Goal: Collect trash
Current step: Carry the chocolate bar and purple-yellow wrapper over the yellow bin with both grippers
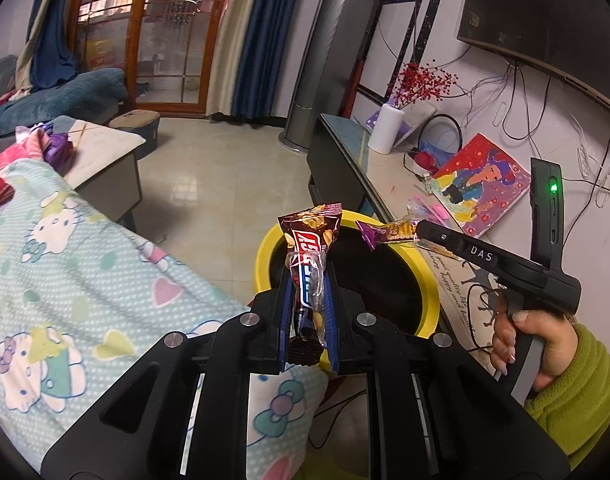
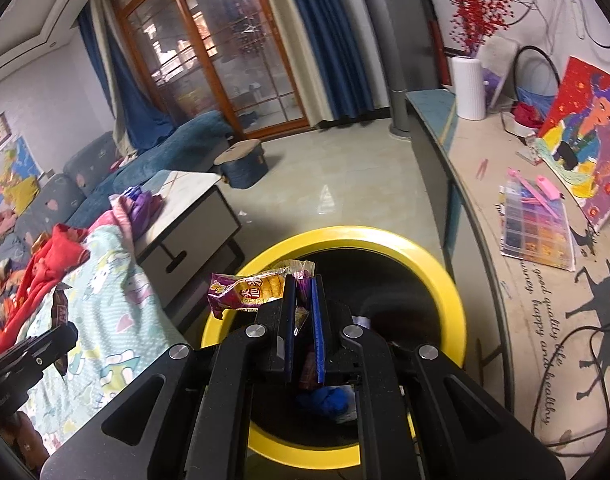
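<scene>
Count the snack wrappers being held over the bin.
2. A brown wrapper is clamped in the left gripper at the yellow bin's near rim; a purple wrapper is pinched by the right gripper above the opening. More may lie hidden inside the bin.

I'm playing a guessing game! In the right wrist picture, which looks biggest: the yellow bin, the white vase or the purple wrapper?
1. yellow bin
2. white vase and purple wrapper: look alike; the wrapper is much nearer.
</scene>
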Demonstrator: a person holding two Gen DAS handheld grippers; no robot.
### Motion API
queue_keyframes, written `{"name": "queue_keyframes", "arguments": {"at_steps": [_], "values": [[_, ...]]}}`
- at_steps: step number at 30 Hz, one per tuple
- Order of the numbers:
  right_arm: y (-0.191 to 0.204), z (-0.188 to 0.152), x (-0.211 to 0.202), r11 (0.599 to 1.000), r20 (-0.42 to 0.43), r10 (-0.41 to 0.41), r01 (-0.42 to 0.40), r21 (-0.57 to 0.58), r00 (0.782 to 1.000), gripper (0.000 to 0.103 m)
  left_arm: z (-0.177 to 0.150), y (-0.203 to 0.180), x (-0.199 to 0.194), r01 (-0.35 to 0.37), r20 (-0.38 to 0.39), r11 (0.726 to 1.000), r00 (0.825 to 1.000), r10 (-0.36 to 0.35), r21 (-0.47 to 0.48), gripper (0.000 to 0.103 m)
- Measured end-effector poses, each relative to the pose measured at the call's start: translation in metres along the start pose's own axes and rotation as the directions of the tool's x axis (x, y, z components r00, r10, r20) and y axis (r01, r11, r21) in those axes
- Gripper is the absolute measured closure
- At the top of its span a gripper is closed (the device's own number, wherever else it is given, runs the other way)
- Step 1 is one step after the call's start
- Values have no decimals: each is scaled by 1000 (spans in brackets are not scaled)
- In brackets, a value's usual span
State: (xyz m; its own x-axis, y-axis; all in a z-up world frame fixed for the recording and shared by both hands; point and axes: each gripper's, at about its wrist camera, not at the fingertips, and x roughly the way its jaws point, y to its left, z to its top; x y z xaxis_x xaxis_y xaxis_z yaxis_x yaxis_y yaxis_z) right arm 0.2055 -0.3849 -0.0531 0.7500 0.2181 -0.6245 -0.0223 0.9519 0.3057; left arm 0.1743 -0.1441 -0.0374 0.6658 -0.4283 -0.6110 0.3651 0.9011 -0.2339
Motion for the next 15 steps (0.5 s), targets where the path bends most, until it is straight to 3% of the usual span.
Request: {"name": "queue_keyframes", "arguments": {"at_steps": [15], "values": [[-48, -9, -3, 991, 18, -115, 114, 73, 993, 95, 0, -25, 41, 13, -47, 999, 999, -11, 45, 94]]}}
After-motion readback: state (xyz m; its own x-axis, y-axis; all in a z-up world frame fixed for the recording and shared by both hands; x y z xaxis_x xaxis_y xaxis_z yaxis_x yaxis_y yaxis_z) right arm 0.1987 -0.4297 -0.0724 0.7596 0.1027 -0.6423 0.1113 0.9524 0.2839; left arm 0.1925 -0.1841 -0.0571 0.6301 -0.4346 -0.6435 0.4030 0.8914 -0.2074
